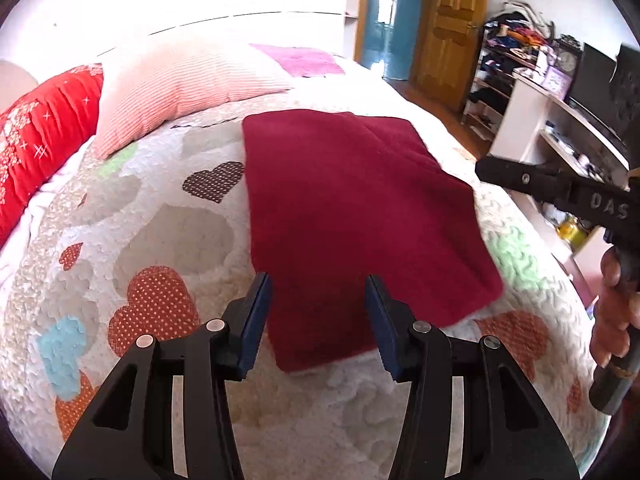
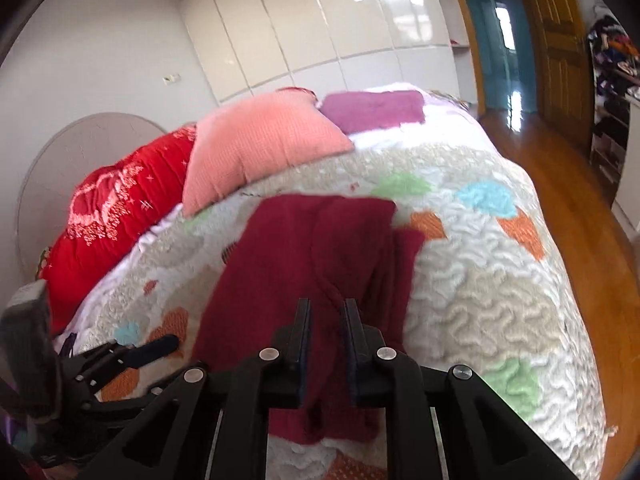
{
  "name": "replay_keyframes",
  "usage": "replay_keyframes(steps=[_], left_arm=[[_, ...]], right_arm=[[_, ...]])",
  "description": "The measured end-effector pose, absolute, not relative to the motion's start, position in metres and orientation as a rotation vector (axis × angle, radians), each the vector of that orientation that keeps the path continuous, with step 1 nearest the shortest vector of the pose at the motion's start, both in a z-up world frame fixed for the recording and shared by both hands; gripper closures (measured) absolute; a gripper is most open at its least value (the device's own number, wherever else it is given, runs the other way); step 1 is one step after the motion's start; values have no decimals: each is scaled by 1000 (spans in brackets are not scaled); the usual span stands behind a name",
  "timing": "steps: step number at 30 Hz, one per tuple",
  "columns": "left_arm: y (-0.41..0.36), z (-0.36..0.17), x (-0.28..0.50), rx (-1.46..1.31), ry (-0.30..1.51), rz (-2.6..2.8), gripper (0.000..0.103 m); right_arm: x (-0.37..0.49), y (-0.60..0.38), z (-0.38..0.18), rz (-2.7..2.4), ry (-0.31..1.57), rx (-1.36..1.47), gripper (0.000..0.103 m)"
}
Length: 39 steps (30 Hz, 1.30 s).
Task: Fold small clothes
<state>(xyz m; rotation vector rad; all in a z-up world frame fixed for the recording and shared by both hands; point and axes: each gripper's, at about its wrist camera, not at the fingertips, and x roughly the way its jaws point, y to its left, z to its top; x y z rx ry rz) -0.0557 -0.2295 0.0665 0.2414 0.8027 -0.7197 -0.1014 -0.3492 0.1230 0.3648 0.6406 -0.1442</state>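
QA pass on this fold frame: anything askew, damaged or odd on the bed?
Nothing damaged or spilled. The dark red knitted garment lies folded on the heart-patterned quilt, but the layers are offset: an under layer juts out along its right edge. Both grippers are open above it, left and right.

Dark red garment (image 1: 360,216): matt, fuzzy knit cloth. Quilt (image 1: 168,240): cloth, puckered and stitched, with dotted heart patches. Pink pillow (image 2: 256,144): ribbed cloth. Wardrobe doors (image 2: 328,20): glossy, smooth. Floor (image 2: 580,208): polished wood. Left gripper (image 1: 318,320): matt black plastic, shiny metal pins.
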Motion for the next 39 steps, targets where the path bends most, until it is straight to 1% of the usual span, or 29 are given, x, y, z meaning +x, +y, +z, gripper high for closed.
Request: replay_keyframes(steps=[3,7,9,10,11,16,19,20,22,24,26,29,30,31,32,33,36,37,39], left_arm=[[-234,61,-47,241,805,-686,55],[-243,55,-38,250,815,-685,55],[-248,52,-35,259,815,-691,55],[-250,51,-34,262,812,-687,50],[-252,50,-33,264,806,-678,45],[-251,49,-28,236,827,-669,43],[-247,50,-30,230,840,-673,43],[-245,50,-30,223,847,-677,43],[-240,52,-30,197,862,-689,43],[-233,53,-27,155,882,-712,43],[-228,52,-21,108,905,-725,43],[-221,51,-10,27,941,-741,43],[-220,50,-7,10,945,-747,43],[-220,49,-4,-5,948,-748,39],[-221,47,0,-17,950,-749,36],[-223,46,4,-29,951,-756,35],[-229,43,12,-61,965,-799,34],[-231,42,14,-65,964,-802,30],[-236,41,18,-67,961,-812,28]], right_arm=[[-78,-346,116,-123,662,324,89],[-43,-350,86,-195,753,218,89],[-34,-360,76,-227,769,210,91],[-30,-364,74,-238,766,208,91],[-27,-367,73,-239,770,202,91],[-23,-364,75,-239,791,179,90],[-38,-363,85,-218,794,223,89],[-47,-362,90,-210,787,244,87],[-65,-357,94,-213,761,240,78],[-72,-355,87,-234,772,218,56],[-72,-362,72,-223,803,257,54],[-81,-378,70,-169,761,387,53],[-85,-383,72,-160,735,419,46],[-87,-389,72,-160,711,452,41],[-87,-392,71,-165,704,469,32],[-85,-397,67,-171,701,492,29],[-77,-407,58,-137,700,555,28],[-73,-409,54,-119,695,582,28],[-67,-412,51,-103,692,604,27]])
